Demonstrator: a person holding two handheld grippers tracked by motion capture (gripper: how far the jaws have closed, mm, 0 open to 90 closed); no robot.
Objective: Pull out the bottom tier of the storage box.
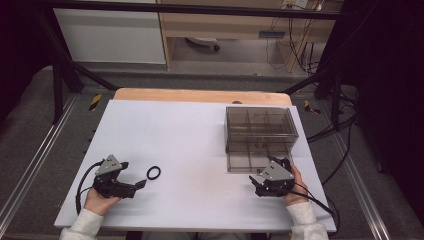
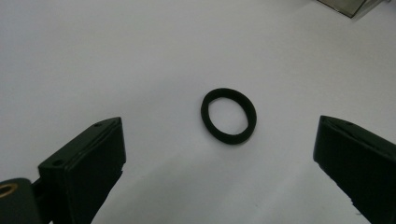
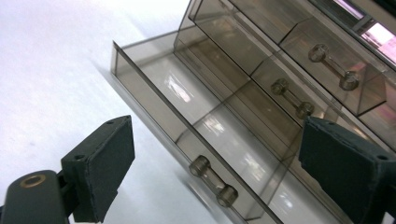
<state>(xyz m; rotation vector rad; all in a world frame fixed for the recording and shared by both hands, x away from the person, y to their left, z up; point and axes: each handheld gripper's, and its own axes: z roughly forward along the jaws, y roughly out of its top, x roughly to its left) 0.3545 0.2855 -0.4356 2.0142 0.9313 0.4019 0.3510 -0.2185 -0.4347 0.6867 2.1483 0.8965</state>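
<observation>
A small black ring [image 1: 154, 173] lies flat on the white table top [image 1: 190, 135] at the front left. My left gripper [image 1: 134, 175] stands open just in front of it. In the left gripper view the ring [image 2: 229, 115] lies ahead of the wide-apart jaws of the left gripper [image 2: 217, 149], untouched. A smoky clear drawer box [image 1: 260, 127] stands at the right. Its bottom drawer [image 3: 187, 93] is pulled out and looks empty. My right gripper [image 1: 256, 185] is open in front of it, and the drawer's handle [image 3: 214, 182] sits between the jaws of the right gripper [image 3: 217, 140], untouched.
The box's upper drawers [image 3: 299, 42] are pushed in, each with a clear bar handle. A wooden table edge [image 1: 200, 95] shows beyond the white top. Black frame posts [image 1: 57, 85] and cables [image 1: 345, 150] flank the table. A cable [image 1: 82, 182] trails from the left gripper.
</observation>
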